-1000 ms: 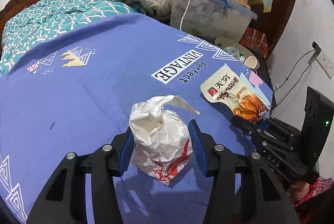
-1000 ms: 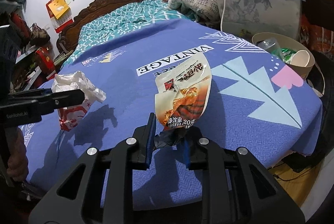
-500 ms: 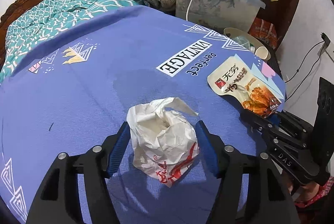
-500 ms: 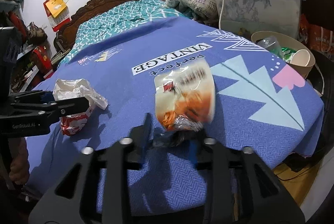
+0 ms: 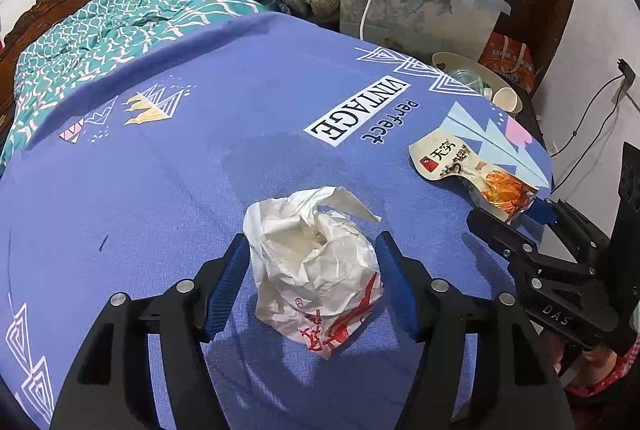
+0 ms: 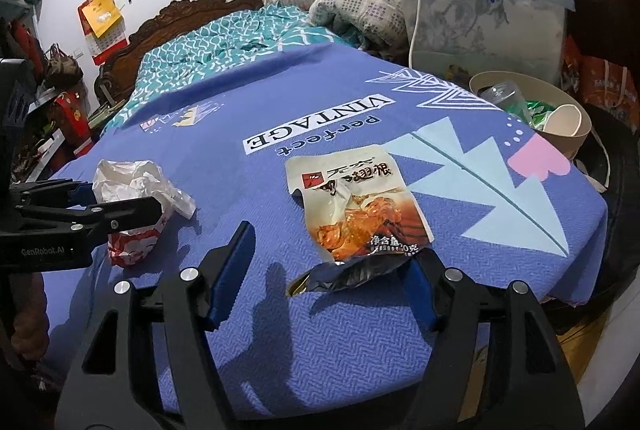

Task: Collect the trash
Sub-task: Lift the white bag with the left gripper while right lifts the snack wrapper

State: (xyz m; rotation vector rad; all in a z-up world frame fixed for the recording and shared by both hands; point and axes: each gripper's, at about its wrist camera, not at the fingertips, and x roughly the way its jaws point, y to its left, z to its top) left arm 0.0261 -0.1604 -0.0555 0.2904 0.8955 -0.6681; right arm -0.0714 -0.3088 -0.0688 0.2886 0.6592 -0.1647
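Note:
A crumpled white paper wrapper with red print (image 5: 316, 270) lies on the purple bedsheet (image 5: 180, 169) between the open fingers of my left gripper (image 5: 312, 258); it also shows in the right wrist view (image 6: 132, 205). A snack pouch with a chicken picture (image 6: 356, 205) lies flat on the sheet, its torn end between the open fingers of my right gripper (image 6: 328, 254). The pouch shows at the right in the left wrist view (image 5: 472, 173), with the right gripper (image 5: 516, 226) beside it.
A beige bin (image 6: 568, 137) holding a bottle and a paper cup stands off the bed's far right corner. A clear storage box with a blue handle (image 6: 488, 25) and a folded blanket (image 6: 360, 5) stand behind. The sheet's edge drops off at the right.
Both grippers have opened. The wrapper and the pouch were held above the sheet and now lie on it, released.

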